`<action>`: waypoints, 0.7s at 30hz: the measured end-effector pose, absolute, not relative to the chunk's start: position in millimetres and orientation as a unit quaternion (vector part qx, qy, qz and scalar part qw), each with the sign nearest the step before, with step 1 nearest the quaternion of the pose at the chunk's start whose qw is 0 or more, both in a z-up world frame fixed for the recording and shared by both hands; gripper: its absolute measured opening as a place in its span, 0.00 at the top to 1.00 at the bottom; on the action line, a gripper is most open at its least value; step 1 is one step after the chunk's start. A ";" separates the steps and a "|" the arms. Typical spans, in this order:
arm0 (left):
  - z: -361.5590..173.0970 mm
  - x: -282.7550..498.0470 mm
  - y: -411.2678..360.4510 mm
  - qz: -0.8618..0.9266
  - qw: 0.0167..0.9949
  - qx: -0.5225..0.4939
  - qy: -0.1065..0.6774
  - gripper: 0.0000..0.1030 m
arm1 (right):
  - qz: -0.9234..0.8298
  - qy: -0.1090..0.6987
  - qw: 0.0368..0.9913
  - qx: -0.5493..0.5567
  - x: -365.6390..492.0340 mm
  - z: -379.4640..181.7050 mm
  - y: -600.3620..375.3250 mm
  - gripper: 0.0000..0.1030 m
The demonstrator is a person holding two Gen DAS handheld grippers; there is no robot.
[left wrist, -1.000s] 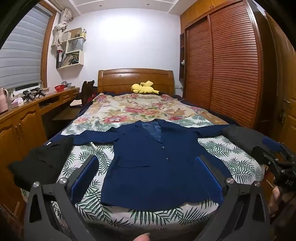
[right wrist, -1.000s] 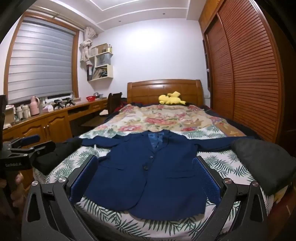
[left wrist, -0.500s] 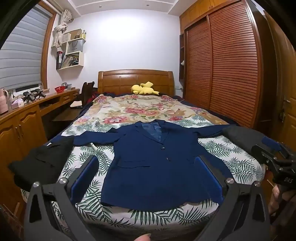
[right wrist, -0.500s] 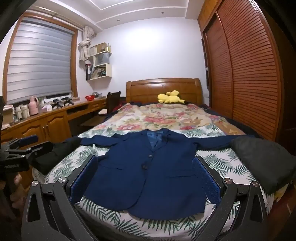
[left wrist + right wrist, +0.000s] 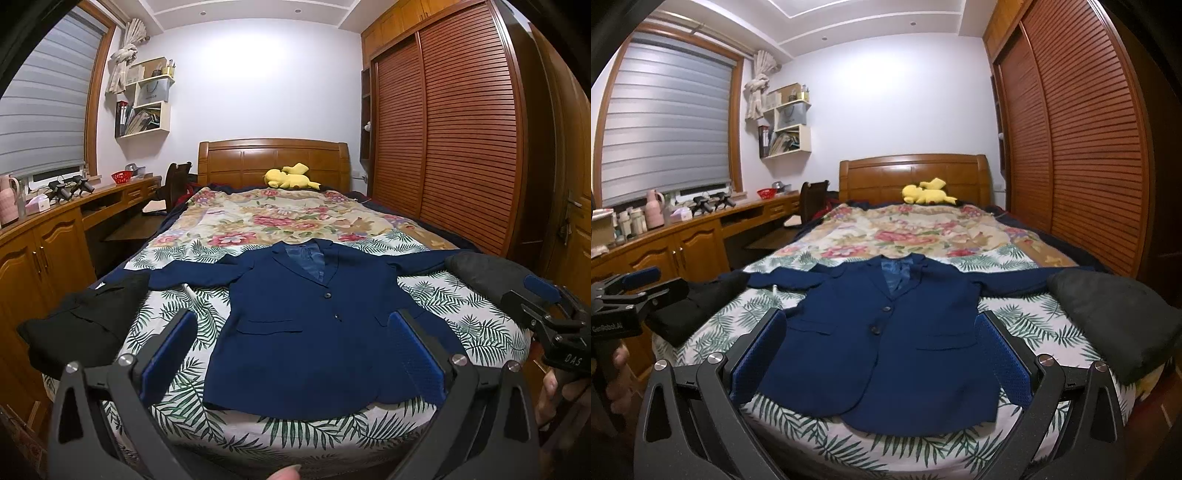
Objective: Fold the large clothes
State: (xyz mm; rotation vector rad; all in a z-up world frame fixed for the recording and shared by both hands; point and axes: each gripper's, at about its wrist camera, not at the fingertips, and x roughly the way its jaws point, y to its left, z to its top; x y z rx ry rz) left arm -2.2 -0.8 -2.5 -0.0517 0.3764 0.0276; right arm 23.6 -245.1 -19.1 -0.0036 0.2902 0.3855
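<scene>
Lying flat beyond both open grippers, navy jacket [image 5: 314, 325], unheld

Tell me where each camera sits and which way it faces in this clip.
Left wrist: on the left gripper at the bed's foot, facing the headboard over the navy jacket; its open fingers, a fingertip and the right gripper show.
Right wrist: on the right gripper, further right, same heading; its open fingers and the left gripper show.
Shared: jacket, yellow plush toy, black garment, dark bundle.
</scene>
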 end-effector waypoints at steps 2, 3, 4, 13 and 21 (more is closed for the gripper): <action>-2.1 -2.0 -0.6 0.014 0.982 -0.025 0.188 0.00 | 0.191 0.144 0.971 -0.002 22.9 -18.8 -244.9 0.00; -1.6 -2.0 -0.5 0.015 0.982 -0.026 0.187 0.00 | 0.191 0.144 0.971 -0.002 23.1 -18.6 -245.1 0.00; -1.1 -2.8 0.9 0.015 0.982 -0.027 0.187 0.00 | 0.192 0.144 0.971 -0.002 23.0 -17.7 -244.5 0.00; -0.2 -2.5 2.5 0.014 0.982 -0.025 0.185 0.00 | 0.190 0.144 0.971 -0.002 21.9 -18.1 -243.1 0.00; 1.6 -3.3 0.3 0.014 0.982 -0.024 0.184 0.00 | 0.190 0.144 0.971 -0.003 21.6 -18.2 -243.4 0.00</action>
